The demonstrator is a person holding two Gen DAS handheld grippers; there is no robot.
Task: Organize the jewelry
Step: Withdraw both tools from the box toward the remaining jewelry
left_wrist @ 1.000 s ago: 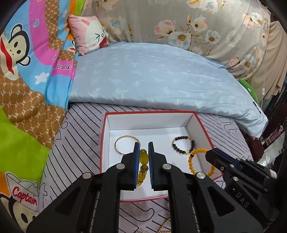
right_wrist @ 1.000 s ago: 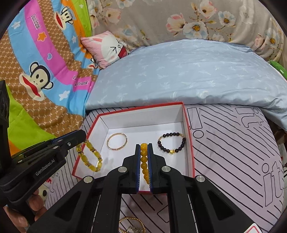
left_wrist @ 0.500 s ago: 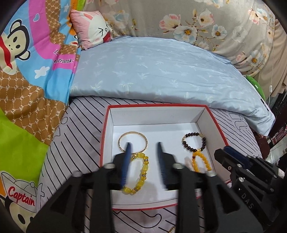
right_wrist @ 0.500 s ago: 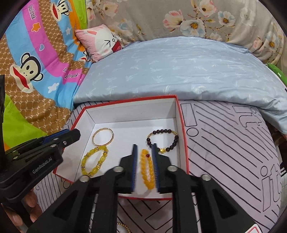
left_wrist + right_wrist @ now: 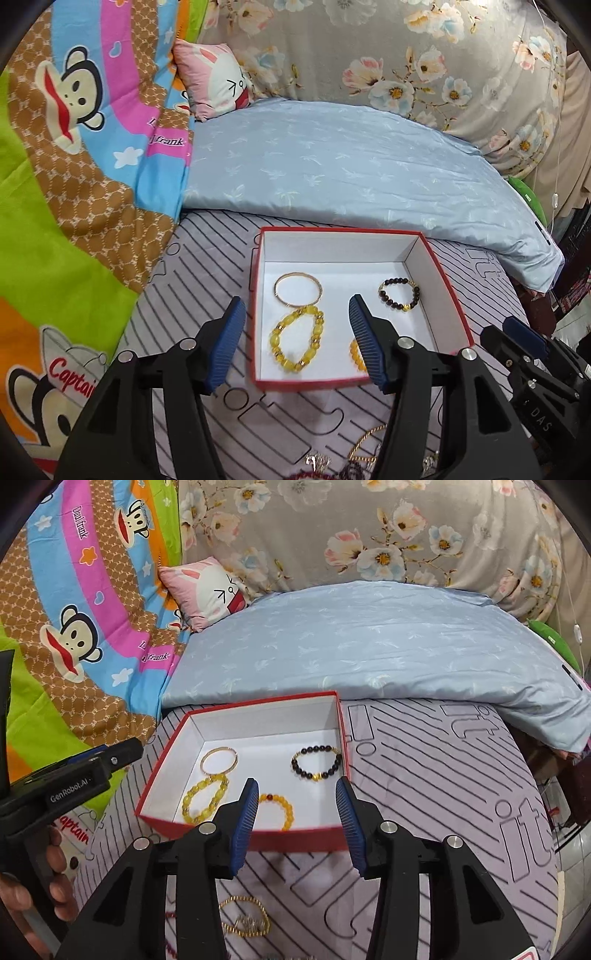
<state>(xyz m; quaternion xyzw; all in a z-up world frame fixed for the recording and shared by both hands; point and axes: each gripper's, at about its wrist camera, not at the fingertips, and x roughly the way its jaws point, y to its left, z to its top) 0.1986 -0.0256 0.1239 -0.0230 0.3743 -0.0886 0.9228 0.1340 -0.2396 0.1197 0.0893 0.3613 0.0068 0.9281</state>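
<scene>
Both tools, left tool [image 5: 295, 339] and right tool [image 5: 295, 818], stood apart and empty, jaws just opened, above the red box [image 5: 448, 295] on the bed, where four bracelets lay. A gold chain [image 5: 243, 915] (light, limp, likely slippery) waited outside; pinching a bunched section looked best.

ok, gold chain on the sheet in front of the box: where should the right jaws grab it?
Likely the left arc of the gold chain, coming straight down from above. It lies flat in a loose loop on the striped sheet, tangled with a silvery piece on its right side, so the bare left strand is cleaner. The right gripper is open and empty, above the near edge of the red box.
</scene>
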